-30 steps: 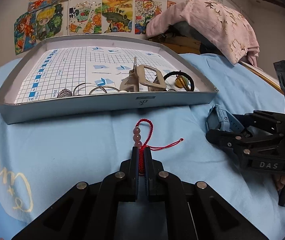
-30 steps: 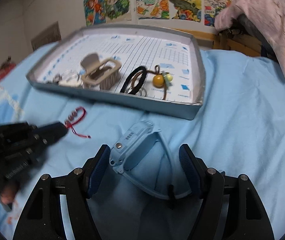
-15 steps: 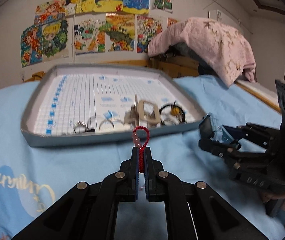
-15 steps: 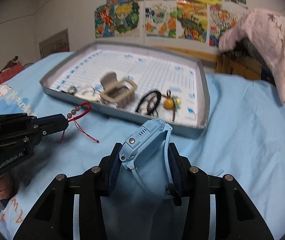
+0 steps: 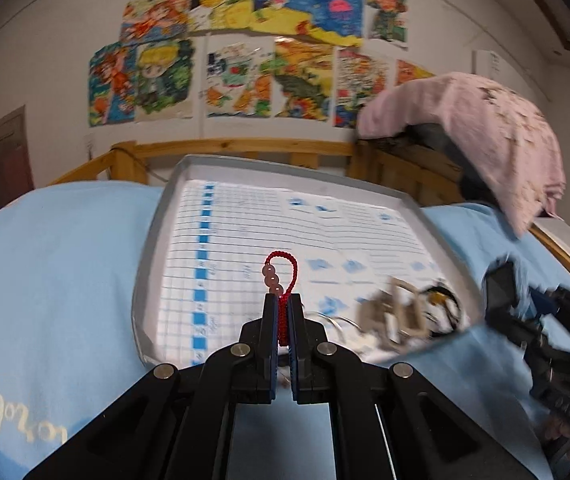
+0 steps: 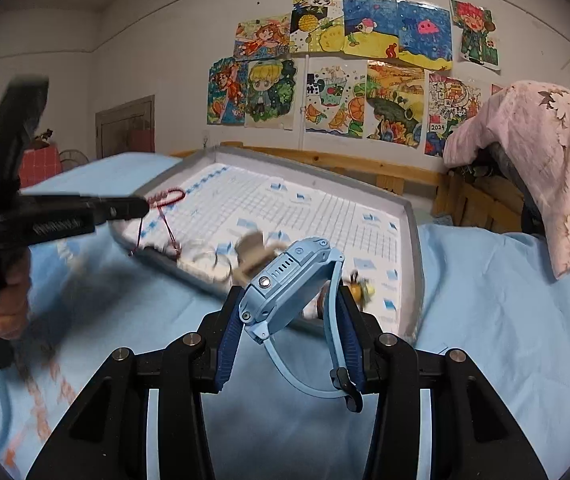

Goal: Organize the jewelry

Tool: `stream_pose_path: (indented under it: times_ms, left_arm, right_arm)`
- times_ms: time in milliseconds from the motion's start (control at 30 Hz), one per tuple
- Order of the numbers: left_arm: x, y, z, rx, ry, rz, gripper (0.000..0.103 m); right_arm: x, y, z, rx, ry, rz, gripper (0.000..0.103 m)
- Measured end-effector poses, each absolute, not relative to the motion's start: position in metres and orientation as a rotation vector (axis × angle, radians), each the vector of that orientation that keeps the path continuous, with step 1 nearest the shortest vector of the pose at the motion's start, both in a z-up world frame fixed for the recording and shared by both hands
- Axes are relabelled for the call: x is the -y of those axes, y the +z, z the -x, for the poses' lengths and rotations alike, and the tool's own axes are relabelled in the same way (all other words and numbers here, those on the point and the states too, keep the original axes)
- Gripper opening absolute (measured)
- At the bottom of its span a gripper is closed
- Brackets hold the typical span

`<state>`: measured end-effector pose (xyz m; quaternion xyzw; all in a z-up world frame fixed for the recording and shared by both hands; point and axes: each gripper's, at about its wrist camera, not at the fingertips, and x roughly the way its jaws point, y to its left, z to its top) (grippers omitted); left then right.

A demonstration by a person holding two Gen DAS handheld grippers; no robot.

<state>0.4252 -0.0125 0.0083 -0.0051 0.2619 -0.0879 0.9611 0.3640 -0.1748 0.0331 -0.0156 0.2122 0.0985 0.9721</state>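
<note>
My left gripper (image 5: 281,308) is shut on a red cord bracelet (image 5: 281,276) with pink beads, held in the air over the near left part of the grey tray (image 5: 145,256). In the right wrist view the bracelet (image 6: 167,197) hangs from the left gripper (image 6: 141,207) above the tray's left rim (image 6: 157,184). My right gripper (image 6: 289,312) is shut on a light blue watch (image 6: 289,280), held above the blue sheet just before the tray's near wall. The right gripper (image 5: 501,292) shows blurred at the right of the left wrist view.
The tray's grid-paper floor holds rings (image 5: 333,322), a beige hair claw (image 5: 397,314), a black hair tie (image 5: 441,300) and a yellow charm (image 6: 361,286) near its front. A pink cloth (image 6: 545,168) drapes over furniture at right. A wooden rail (image 5: 245,146) runs behind.
Both grippers have lifted off the sheet and moved forward toward the tray. The red bracelet now hangs over the tray's left part. The watch has risen with the right gripper.
</note>
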Motion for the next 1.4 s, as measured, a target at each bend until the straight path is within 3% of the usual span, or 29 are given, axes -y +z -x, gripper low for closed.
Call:
stream_pose_path:
  times_ms: [267,700,800,900,967,1000,1233,1333,1400]
  left_arm:
    - [0.008,-0.01,-0.447,-0.527,-0.17,0.05,0.005]
    - [0.012,-0.028,-0.451,-0.557,-0.199,0.041,0.006]
    - [0.014,-0.028,-0.451,-0.559,-0.229,0.053,0.015]
    - [0.02,-0.028,-0.446,-0.54,-0.249,0.027,0.034]
    - [0.025,-0.026,-0.439,-0.508,-0.241,0.001,0.065]
    - [0.026,-0.025,-0.437,-0.491,-0.225,-0.006,0.071]
    - [0.007,-0.021,-0.436,-0.476,-0.222,0.101,0.075]
    - [0.003,-0.017,-0.428,-0.45,-0.209,0.146,0.099]
    - [0.001,-0.011,-0.418,-0.413,-0.199,0.164,0.102]
  right_arm:
    - [0.164,0.036,-0.439,-0.466,0.122,0.048,0.04]
    - [0.166,-0.006,-0.442,-0.486,0.113,-0.007,0.045]
    - [0.171,-0.008,-0.438,-0.47,0.12,-0.024,0.056]
    - [0.176,-0.009,-0.438,-0.454,0.127,-0.042,0.057]
    - [0.18,-0.01,-0.435,-0.433,0.126,-0.058,0.058]
    - [0.182,-0.01,-0.433,-0.422,0.123,-0.066,0.058]
    - [0.201,-0.005,-0.42,-0.346,0.085,-0.135,0.068]
    - [0.203,-0.002,-0.412,-0.314,0.082,-0.144,0.077]
    - [0.205,0.003,-0.402,-0.283,0.076,-0.144,0.083]
